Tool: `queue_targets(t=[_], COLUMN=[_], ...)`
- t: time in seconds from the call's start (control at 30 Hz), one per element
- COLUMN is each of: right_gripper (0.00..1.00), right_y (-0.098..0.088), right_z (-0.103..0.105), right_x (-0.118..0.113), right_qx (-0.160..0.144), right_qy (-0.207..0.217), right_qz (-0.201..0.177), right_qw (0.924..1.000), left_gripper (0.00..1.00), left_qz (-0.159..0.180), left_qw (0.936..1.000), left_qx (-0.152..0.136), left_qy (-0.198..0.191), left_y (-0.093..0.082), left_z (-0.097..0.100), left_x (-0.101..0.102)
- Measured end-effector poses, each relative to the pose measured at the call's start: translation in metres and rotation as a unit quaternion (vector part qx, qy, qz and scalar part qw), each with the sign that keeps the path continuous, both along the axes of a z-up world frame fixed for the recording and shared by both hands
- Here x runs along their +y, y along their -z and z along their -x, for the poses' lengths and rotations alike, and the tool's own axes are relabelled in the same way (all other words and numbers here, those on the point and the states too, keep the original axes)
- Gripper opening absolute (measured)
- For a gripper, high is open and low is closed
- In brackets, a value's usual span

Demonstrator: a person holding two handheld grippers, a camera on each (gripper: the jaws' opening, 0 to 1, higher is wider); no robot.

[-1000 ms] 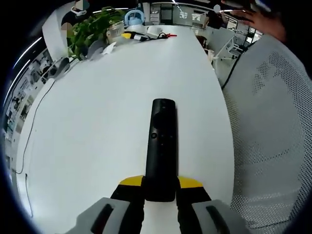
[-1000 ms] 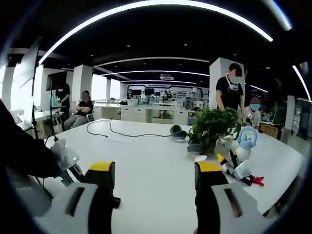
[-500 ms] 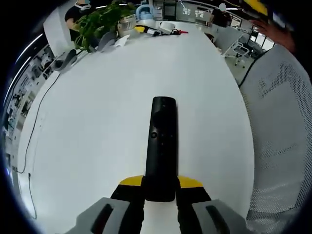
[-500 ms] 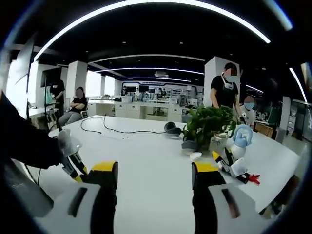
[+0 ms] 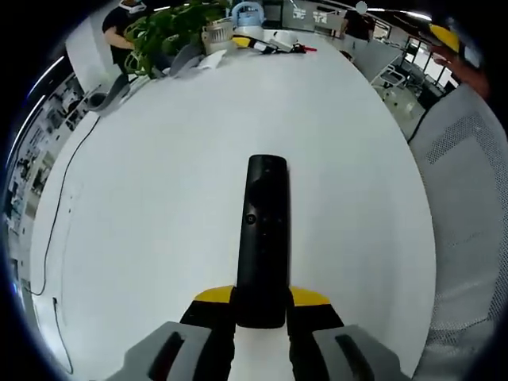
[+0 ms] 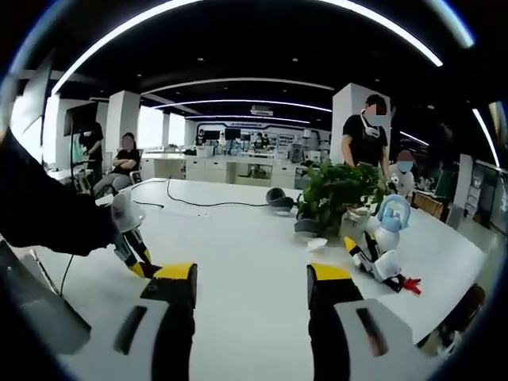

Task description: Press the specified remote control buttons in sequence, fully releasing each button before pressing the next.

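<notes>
A long black remote control (image 5: 263, 230) points away from me over the white table (image 5: 159, 182), buttons facing up. My left gripper (image 5: 262, 298) is shut on its near end, a yellow-tipped finger on each side. In the right gripper view my right gripper (image 6: 252, 276) hovers above the table (image 6: 246, 254) with its jaws wide apart and nothing between them. The left gripper (image 6: 131, 242), held by a dark-sleeved arm, comes in from the left there. A yellow part of the right gripper (image 5: 446, 36) shows at the upper right edge of the left gripper view.
A potted plant (image 6: 337, 194), a small white and blue toy robot (image 6: 386, 238) and headphones (image 6: 278, 200) stand at the table's far end. A black cable (image 5: 59, 214) runs along the left side. A white mesh chair (image 5: 468, 206) stands at the right. Several people are behind.
Both cameras have shifted. In the right gripper view the left gripper has come further in from the left. The remote stays clamped in the left gripper and the right jaws stay apart.
</notes>
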State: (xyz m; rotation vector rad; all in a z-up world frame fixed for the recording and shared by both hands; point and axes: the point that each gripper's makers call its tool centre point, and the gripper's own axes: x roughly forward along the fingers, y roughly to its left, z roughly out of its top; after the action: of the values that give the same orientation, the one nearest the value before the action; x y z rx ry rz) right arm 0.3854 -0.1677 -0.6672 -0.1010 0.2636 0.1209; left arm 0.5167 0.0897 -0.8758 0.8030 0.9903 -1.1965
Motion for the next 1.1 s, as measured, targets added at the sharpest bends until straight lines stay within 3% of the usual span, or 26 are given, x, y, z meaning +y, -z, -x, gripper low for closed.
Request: queue_targets(t=[0.4,1.1], right_gripper=[0.55,0.51], right_y=[0.008,0.019], right_z=[0.0,0.0], right_x=[0.0,-0.002], right_qx=[0.02,0.049], right_qy=[0.002,0.01], right_qz=[0.009,0.025], right_qw=[0.9998,0.9984], left_gripper=[0.24,0.24], left_qz=[-0.012,-0.045], left_qw=[0.9999,0.9985], left_qx=[0.005,0.006], left_qy=[-0.005,0.03], left_y=[0.001,0.003], left_z=[-0.049,-0.108], left_x=[0.004,0.006])
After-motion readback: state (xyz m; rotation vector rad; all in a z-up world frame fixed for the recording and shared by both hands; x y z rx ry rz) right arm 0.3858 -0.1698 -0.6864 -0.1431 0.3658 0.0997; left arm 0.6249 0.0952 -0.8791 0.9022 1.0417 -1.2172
